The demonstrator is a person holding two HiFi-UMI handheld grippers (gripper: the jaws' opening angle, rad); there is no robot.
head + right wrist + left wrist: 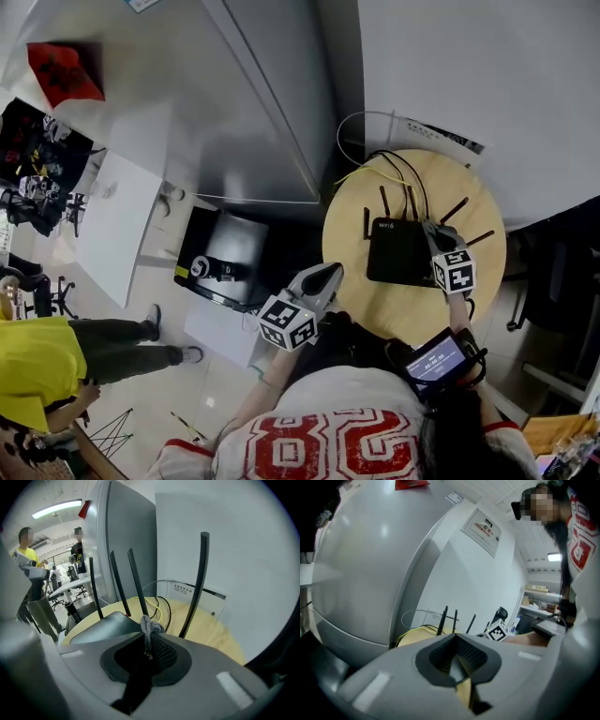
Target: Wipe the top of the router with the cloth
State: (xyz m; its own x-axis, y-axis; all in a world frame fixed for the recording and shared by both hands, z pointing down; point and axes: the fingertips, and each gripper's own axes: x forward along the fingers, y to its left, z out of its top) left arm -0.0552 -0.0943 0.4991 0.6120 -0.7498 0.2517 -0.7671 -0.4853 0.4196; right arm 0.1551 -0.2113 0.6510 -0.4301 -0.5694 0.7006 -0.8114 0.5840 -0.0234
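The black router [398,249] lies on a round wooden table [394,314], its antennas sticking up. My right gripper [434,232] is over the router's right edge, shut on a grey cloth [149,628]. A small tuft of that cloth pokes out past the jaws, just above the router's top [101,623]. My left gripper [328,273] hovers beyond the table's left rim, apart from the router. In the left gripper view its jaws [461,660] are closed together with nothing between them, and the antennas [443,619] show beyond them.
Yellow and black cables [380,167] run off the table's back toward the wall. A tall grey cabinet [253,103] stands to the left, with a black box [220,255] on the floor beside it. A person in yellow [37,361] stands at far left. A dark chair [562,272] is at right.
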